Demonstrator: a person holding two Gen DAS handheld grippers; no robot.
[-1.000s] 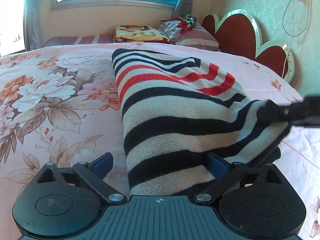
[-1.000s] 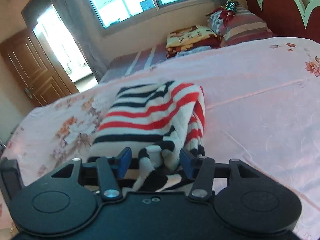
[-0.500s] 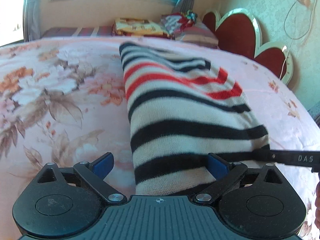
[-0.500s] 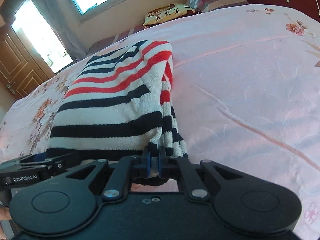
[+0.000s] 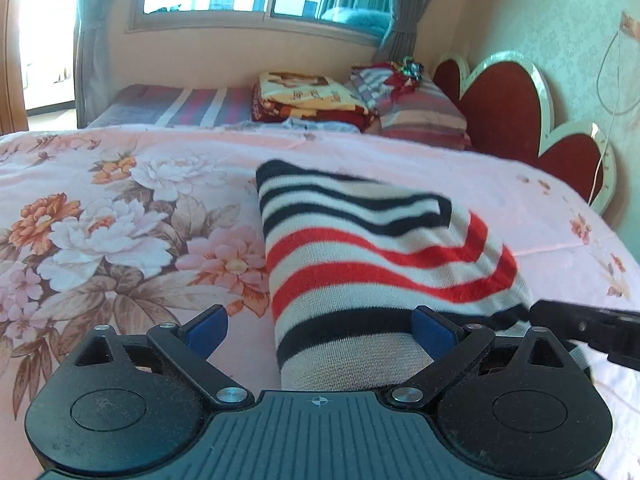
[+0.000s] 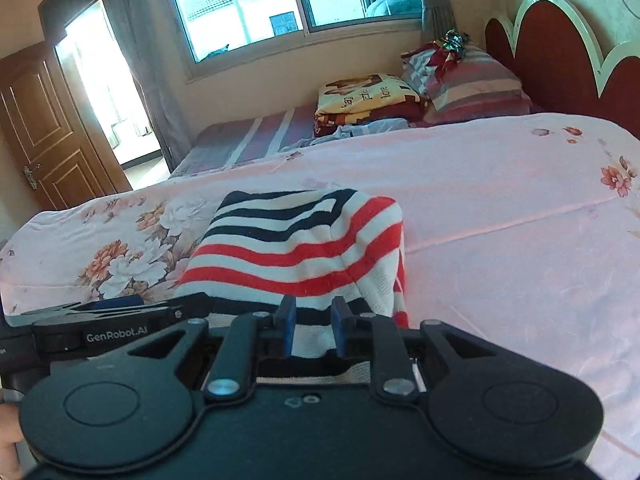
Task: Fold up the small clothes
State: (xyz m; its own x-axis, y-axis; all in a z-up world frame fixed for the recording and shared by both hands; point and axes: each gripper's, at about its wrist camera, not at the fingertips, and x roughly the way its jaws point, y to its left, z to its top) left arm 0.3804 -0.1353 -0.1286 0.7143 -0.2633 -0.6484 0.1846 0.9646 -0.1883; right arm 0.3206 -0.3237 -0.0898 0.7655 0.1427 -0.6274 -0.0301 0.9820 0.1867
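Observation:
A small knit sweater (image 5: 372, 264) with black, red and cream stripes lies folded on the pink floral bedspread (image 5: 120, 216). Its near hem sits between the wide-open jaws of my left gripper (image 5: 320, 330), which does not clamp it. My right gripper (image 6: 312, 326) has its blue pads (image 6: 287, 328) partly apart, with the sweater's (image 6: 296, 248) near edge lying between them. The right gripper's side shows at the right of the left wrist view (image 5: 584, 320). The left gripper's side shows at the left of the right wrist view (image 6: 112, 320).
Folded blankets (image 5: 308, 98) and striped pillows (image 5: 416, 108) lie at the head of the bed by the red scalloped headboard (image 5: 516, 112). A window (image 6: 280, 4) is behind, and a wooden door (image 6: 44, 132) stands far left. Bare bedspread stretches right of the sweater (image 6: 520, 240).
My right gripper closed on the sweater's near edge half a second ago and has since loosened. Both grippers rose and tilted up. The left jaws stayed open.

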